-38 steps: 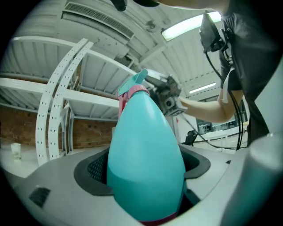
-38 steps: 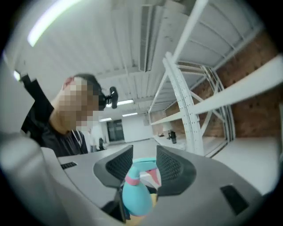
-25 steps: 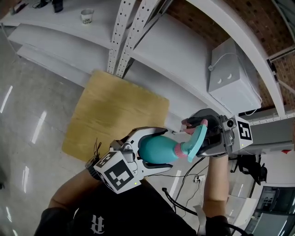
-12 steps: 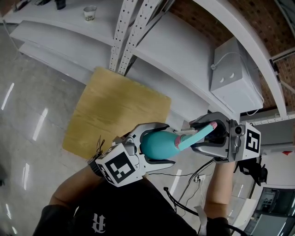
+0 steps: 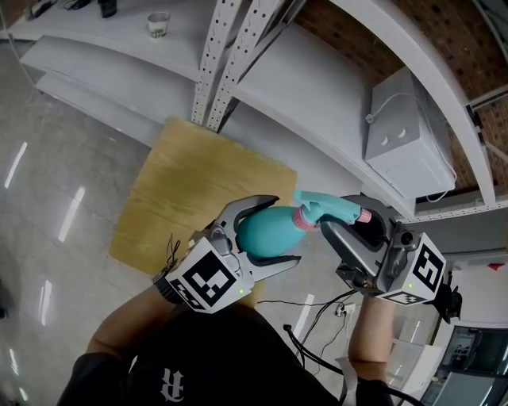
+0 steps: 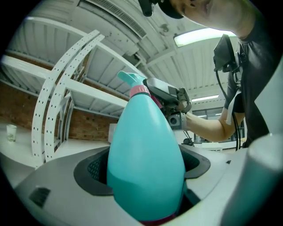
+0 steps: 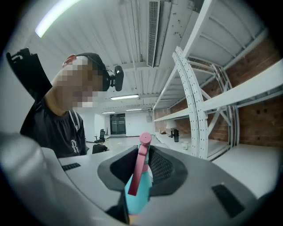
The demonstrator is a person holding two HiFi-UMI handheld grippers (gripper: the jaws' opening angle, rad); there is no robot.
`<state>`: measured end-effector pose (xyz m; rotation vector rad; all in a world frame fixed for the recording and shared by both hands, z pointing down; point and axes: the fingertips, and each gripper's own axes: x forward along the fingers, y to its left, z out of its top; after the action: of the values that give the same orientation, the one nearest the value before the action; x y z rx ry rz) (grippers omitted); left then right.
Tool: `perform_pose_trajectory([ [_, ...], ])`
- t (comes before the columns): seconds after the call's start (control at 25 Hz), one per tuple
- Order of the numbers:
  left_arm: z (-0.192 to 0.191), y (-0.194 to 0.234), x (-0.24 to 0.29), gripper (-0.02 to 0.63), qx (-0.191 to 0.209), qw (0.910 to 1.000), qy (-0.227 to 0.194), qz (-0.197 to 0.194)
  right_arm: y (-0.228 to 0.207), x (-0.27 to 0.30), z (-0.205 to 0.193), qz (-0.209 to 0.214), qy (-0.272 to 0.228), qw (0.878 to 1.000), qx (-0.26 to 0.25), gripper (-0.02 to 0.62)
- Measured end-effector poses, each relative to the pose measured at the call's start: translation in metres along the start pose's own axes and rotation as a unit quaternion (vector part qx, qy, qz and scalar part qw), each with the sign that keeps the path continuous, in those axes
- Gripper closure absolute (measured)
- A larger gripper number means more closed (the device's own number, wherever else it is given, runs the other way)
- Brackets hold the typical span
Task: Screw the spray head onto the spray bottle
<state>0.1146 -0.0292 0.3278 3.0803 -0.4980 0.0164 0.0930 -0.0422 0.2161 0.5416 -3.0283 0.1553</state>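
Teal spray bottle sits mid-frame, clamped level in the left tool to steady it, while the right tool, jaws just closing narrow, pinches the spray head for twisting on.

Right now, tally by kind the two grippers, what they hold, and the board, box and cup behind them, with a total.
Grippers: 2, left gripper and right gripper, whose fingers have just been closing on the spray head
Spray bottle: 1
Spray head: 1
Wooden board: 1
White box: 1
Cup: 1
Total: 7
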Motion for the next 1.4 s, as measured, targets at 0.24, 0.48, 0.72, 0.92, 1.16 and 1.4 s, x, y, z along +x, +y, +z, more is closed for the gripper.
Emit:
perform_pose_trajectory([
  [0.24,0.003,-0.005,-0.003,0.178,0.012,0.9984,-0.008,-0.054,0.003,0.002,-0.003,0.076,-0.02,0.997,0.025,0.518],
  [0.48,0.002,-0.017,-0.001,0.178,0.019,0.9929,-0.008,-0.118,0.017,0.009,-0.01,0.176,-0.001,0.984,0.041,0.357],
  [0.72,0.004,-0.024,0.0,0.178,0.02,0.9909,-0.01,-0.133,0.028,0.015,-0.008,0.191,0.009,0.981,0.038,0.372],
  [0.92,0.003,-0.015,0.0,0.178,0.014,0.9938,-0.008,-0.11,0.018,0.018,-0.01,0.143,0.004,0.989,0.023,0.46],
  [1.16,0.013,-0.04,-0.008,0.178,-0.008,0.9793,-0.019,-0.201,0.036,0.008,-0.006,0.215,-0.012,0.976,0.027,0.462],
  [1.4,0.016,-0.051,-0.011,0.178,-0.036,0.966,-0.026,-0.255,0.042,0.007,-0.003,0.273,-0.026,0.961,0.045,0.463],
])
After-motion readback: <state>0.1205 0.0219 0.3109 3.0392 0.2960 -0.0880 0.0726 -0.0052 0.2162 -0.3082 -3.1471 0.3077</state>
